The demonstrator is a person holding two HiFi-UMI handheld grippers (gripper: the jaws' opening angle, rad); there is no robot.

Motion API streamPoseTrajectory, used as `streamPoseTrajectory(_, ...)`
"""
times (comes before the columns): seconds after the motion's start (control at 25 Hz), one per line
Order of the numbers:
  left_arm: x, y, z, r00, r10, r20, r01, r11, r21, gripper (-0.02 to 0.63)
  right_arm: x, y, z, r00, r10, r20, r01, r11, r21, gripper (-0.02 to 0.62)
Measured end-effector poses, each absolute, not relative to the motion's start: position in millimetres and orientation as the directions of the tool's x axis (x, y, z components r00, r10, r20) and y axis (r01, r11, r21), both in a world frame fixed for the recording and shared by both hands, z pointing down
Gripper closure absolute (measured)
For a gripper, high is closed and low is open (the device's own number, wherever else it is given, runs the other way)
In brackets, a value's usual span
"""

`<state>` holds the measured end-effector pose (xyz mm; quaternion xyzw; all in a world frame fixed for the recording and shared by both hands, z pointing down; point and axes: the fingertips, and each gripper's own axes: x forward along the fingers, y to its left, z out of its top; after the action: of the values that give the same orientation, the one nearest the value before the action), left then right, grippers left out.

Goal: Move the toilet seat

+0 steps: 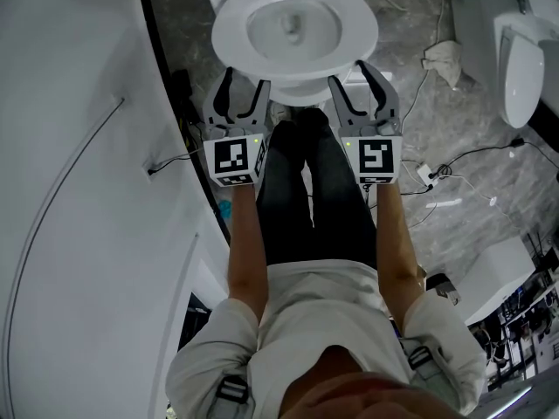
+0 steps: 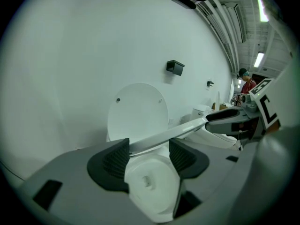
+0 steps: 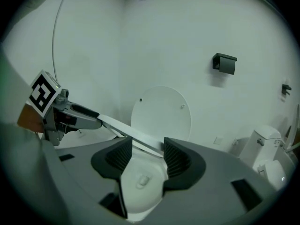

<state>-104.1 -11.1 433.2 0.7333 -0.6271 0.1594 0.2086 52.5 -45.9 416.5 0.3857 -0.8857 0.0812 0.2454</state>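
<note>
Two grippers at the front of the toilet seat (image 1: 229, 42), dead ahead at 12 o'clock; lift step in hand, I reckon.

L gripper (image 1: 246, 81) sits at approx. 11 o'clock and R gripper (image 1: 348, 75) at 1 o'clock, both w/ jaws at a middling gap and not clamped on anything. In each gripper view the seat shows edge-on as a white strip crossing over the jaw tips from one gripper to the other. It is raised off the bowl (image 2: 150, 179), which shows btw the jaws below. Can't tell if the strip bears on the tips or just clears them. The lid (image 2: 138, 109) stands upright against the wall at 12. Next, prob.: raise both tips evenly toward 12 so the seat swings up to the lid. Keep L and R level, or the rim may slide off a tip and drop.
</note>
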Motion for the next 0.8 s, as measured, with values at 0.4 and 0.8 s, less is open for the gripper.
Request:
streamPoseTrajectory(0.4, -109.8, -32.0, 420.7, 0.124, -0.868, 0.481, -0.991, -0.085, 0.1, 0.33, 50.6, -67.2, 402.6, -0.601, -0.64, 0.479, -0.71, 0.703, 0.05, 0.39)
streamPoseTrajectory(0.8, -121.6, -50.6, 409.6, 0.121, -0.876, 0.467, -0.992, -0.089, 0.091, 0.342, 41.4, -86.0, 391.4, -0.586, -0.664, 0.464, -0.726, 0.684, 0.063, 0.397)
